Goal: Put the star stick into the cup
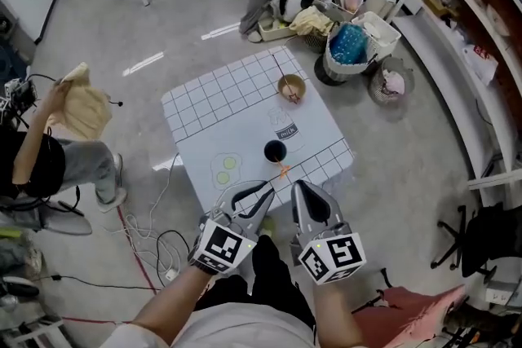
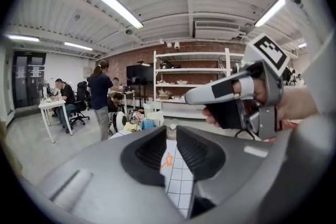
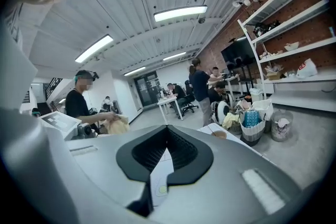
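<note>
On the white grid cloth of the table point(image 1: 212, 106) stands a black cup point(image 1: 275, 151). The orange star stick point(image 1: 282, 169) lies flat just in front of it, near the table's front edge. In the left gripper view the star stick point(image 2: 169, 160) shows through the gap between the jaws. My left gripper point(image 1: 257, 191) point(image 2: 172, 128) hovers just short of the front edge, slightly open and empty. My right gripper point(image 1: 300, 185) point(image 3: 167, 128) is beside it to the right, shut on nothing, and its body point(image 2: 210, 94) appears in the left gripper view.
A tan bowl point(image 1: 291, 87) point(image 3: 219, 134) with a thin stick in it sits at the table's far side, and a small can point(image 1: 285, 130) stands behind the cup. Two green discs point(image 1: 225, 169) lie at front left. Baskets point(image 1: 349, 46), people and floor cables point(image 1: 155, 244) surround the table.
</note>
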Available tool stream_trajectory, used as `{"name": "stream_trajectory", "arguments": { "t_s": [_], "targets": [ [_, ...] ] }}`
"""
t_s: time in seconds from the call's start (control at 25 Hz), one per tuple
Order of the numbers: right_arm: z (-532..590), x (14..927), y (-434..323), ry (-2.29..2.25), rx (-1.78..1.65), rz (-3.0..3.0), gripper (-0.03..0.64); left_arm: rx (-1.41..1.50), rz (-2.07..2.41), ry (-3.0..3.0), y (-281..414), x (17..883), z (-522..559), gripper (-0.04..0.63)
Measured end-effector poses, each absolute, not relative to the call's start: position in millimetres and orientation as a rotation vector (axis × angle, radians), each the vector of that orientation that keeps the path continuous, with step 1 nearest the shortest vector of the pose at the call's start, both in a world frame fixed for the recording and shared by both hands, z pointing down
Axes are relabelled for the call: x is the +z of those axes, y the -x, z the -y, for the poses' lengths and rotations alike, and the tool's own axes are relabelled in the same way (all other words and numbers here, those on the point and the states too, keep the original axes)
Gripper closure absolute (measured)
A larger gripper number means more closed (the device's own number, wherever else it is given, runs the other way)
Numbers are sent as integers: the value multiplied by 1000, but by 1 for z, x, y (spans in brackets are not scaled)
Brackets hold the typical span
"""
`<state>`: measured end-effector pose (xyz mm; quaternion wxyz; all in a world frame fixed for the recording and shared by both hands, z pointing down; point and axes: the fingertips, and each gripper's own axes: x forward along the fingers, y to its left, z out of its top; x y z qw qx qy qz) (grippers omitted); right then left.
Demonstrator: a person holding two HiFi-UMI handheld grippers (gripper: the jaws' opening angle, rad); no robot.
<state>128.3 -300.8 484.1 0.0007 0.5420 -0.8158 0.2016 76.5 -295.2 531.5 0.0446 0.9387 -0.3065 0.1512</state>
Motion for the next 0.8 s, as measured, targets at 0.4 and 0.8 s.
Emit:
{"name": "stream_trajectory", "arguments": {
  "t_s": [0.4,0.8],
  "targets": [
    [263,447,-92,-1671,534,2619,604,307,1021,-2834,-37,478,261,589],
    [230,399,-52,-1617,398,2705,604,173,1080,-2781,1,428,230,589]
  ]
}}
